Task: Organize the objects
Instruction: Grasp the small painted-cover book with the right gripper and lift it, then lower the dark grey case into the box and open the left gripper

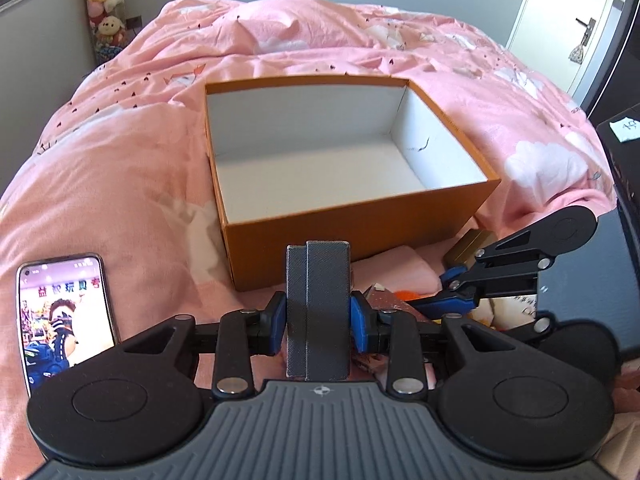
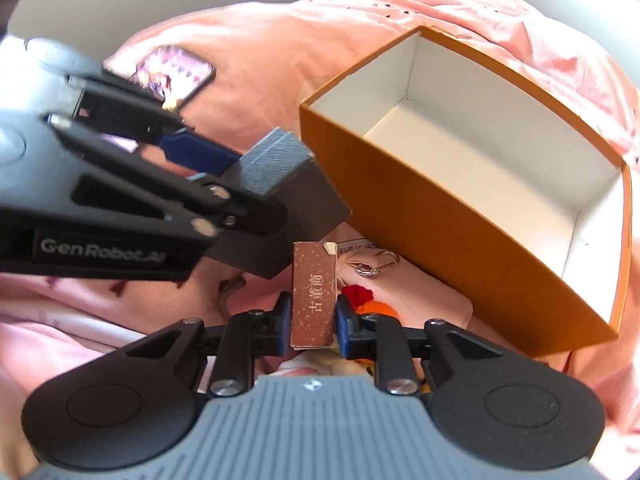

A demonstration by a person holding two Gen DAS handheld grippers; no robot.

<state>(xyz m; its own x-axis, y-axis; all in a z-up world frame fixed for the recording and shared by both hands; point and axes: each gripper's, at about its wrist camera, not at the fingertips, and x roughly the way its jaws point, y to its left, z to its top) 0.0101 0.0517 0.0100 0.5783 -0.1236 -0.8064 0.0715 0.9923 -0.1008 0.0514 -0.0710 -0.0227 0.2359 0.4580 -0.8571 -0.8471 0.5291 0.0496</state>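
An open orange box (image 1: pixel 360 236) with a white empty inside sits on the pink bedspread; it also shows in the right wrist view (image 2: pixel 452 240). My left gripper (image 1: pixel 318 312) is shut on a dark grey rectangular block (image 1: pixel 316 308), just in front of the box's near wall; block and gripper show at left in the right wrist view (image 2: pixel 276 168). My right gripper (image 2: pixel 312 320) is shut on a small brown box with gold characters (image 2: pixel 312 296), low beside the orange box's corner. It shows at the right in the left wrist view (image 1: pixel 460 292).
A phone (image 1: pixel 64 320) with a lit screen lies on the bed at the left. A key ring (image 2: pixel 374 266), a red and orange soft thing (image 2: pixel 362 298) and a paper lie under my right gripper. A dark cabinet (image 1: pixel 624 184) stands at the right; a door (image 1: pixel 576 20) beyond.
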